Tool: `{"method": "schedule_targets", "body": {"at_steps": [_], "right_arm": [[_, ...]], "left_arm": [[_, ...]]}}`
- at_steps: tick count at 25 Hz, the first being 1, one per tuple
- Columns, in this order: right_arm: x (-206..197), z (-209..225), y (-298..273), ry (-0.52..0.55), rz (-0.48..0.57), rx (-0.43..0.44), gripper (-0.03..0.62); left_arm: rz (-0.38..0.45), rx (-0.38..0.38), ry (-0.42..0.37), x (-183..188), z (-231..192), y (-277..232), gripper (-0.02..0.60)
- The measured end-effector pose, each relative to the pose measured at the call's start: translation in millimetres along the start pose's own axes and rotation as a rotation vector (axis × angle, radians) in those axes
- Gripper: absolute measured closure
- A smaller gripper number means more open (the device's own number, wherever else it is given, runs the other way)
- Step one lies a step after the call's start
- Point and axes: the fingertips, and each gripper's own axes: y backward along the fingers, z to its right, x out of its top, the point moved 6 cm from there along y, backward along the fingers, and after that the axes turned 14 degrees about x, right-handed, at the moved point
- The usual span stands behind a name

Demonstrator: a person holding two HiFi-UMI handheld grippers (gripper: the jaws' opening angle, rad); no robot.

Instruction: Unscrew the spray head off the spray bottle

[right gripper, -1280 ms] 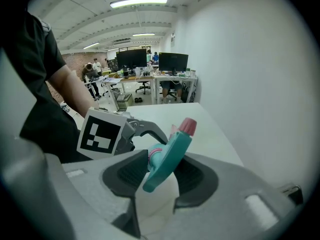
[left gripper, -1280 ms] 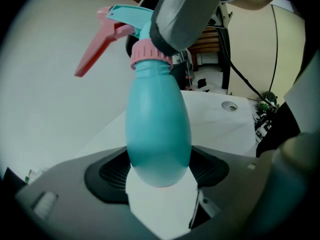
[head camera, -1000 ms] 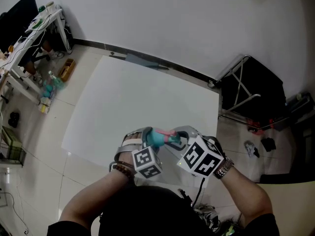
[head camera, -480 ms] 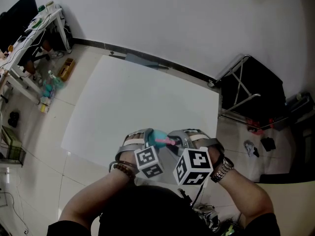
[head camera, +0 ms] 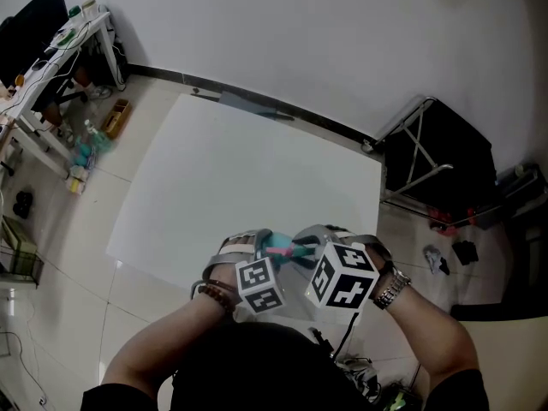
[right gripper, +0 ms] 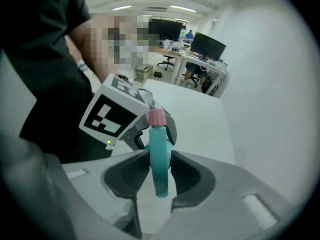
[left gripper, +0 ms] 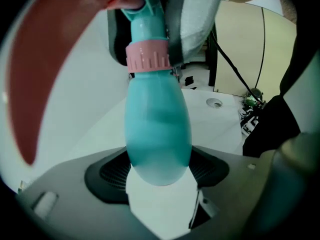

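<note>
Left hand-held gripper (left gripper: 160,170): your jaws are clamped on the fat lower body of the spray bottle (left gripper: 159,134). Right hand-held gripper (right gripper: 159,171): your jaws pinch the narrow spray head (right gripper: 160,146) from both sides.

Position: the bottle hangs in the air over the near edge of the white tabletop (head camera: 240,169), clear of its surface, bridged between your two hand-held grippers, close in front of your body.

Orientation: in the head view the long axis runs roughly level along that near tabletop edge, base toward your left hand-held gripper (head camera: 259,247), head toward your right (head camera: 301,247). In the left gripper view the axis runs straight away from the jaws, head end farthest.

Appearance: teal plastic, bulbous body tapering to a slim neck. A ribbed pink collar (left gripper: 147,61) rings the neck. The head is teal with a pink part at its end. The bottle is still in one piece, collar seated.
</note>
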Motion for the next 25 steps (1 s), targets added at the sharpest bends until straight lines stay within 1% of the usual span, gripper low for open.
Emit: {"method": "schedule_targets", "body": {"at_steps": [2, 4, 6, 9, 12, 14, 17, 19, 21, 25], "right_arm": [[-1, 6, 4, -0.124, 0.070, 0.038, 0.473], [-3, 10, 7, -0.215, 0.125, 0.057, 0.473], [-3, 13, 9, -0.277, 0.166, 0.060, 0.473], [-6, 18, 10, -0.349, 0.209, 0.038, 0.473], [-8, 20, 8, -0.449, 0.246, 0.008, 0.473], [-11, 20, 6, -0.540, 0.276, 0.007, 0.473], [-18, 24, 4, -0.719, 0.374, 0.067, 0.471], [-23, 26, 4, -0.810, 0.445, 0.109, 0.471], [-24, 26, 4, -0.845, 0.488, 0.124, 0.468], [-22, 25, 8, -0.793, 0.501, 0.091, 0.448]], "left_arm": [[0.006, 0.014, 0.008, 0, -1, 1, 0.193], [0.013, 0.026, 0.021, 0, -2, 2, 0.193], [0.019, 0.032, 0.041, -1, -4, 3, 0.193], [0.023, 0.048, 0.066, -1, -7, 3, 0.193], [-0.003, 0.080, 0.039, -3, -9, 3, 0.193], [-0.018, 0.100, 0.014, -5, -9, 2, 0.193], [-0.026, 0.115, -0.002, -7, -9, 1, 0.193], [-0.023, 0.122, -0.006, -7, -9, 1, 0.193], [-0.018, 0.126, -0.008, -8, -10, 1, 0.193], [-0.012, 0.130, -0.007, -9, -11, 2, 0.193]]}}
